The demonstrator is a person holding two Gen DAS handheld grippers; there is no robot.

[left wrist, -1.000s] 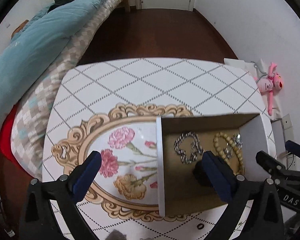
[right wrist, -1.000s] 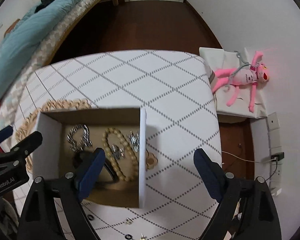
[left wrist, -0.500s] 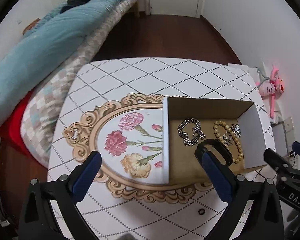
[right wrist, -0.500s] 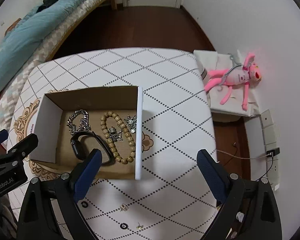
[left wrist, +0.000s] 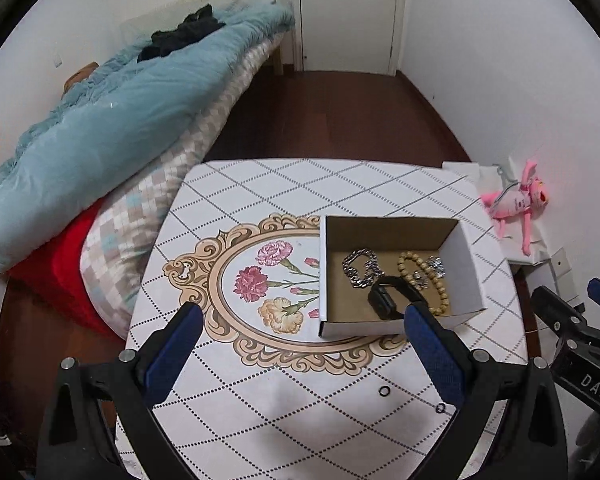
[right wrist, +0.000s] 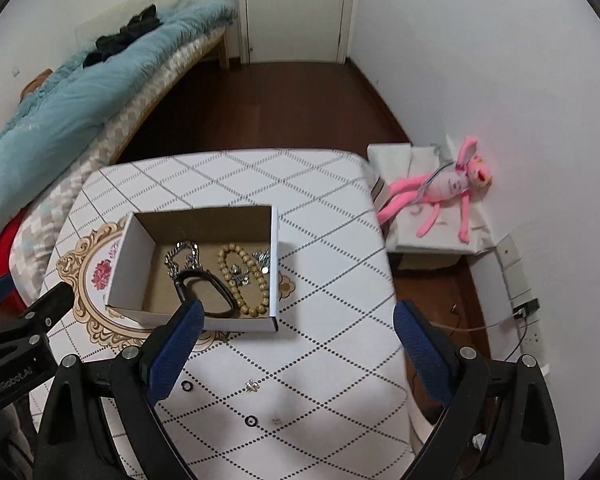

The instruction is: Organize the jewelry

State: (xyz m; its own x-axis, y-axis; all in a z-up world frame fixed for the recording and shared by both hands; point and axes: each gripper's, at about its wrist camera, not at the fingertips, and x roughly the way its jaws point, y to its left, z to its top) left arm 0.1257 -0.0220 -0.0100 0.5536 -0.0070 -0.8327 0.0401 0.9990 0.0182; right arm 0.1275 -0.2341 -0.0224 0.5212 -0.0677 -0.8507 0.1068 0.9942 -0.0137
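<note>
The cardboard box [left wrist: 396,276] sits open-topped on the patterned table [left wrist: 300,188], its long axis running across the left wrist view and its near wall facing both grippers. Inside the box lie a silver chain bracelet [left wrist: 360,268] toward its left, a beaded bracelet [left wrist: 420,280] toward its right with small silver pieces [left wrist: 436,266] beside the beads, and a black band [left wrist: 388,300] against the near wall — its loop stretched roughly along that wall. In front of the box, loose on the table, are small black rings [right wrist: 187,387] and tiny silver studs [right wrist: 253,386]. The left gripper [left wrist: 300,344] hangs above the table short of the box, jaws spread wide, gripping nothing. The right gripper [right wrist: 296,340] is likewise spread wide and empty, clear of the box
</note>
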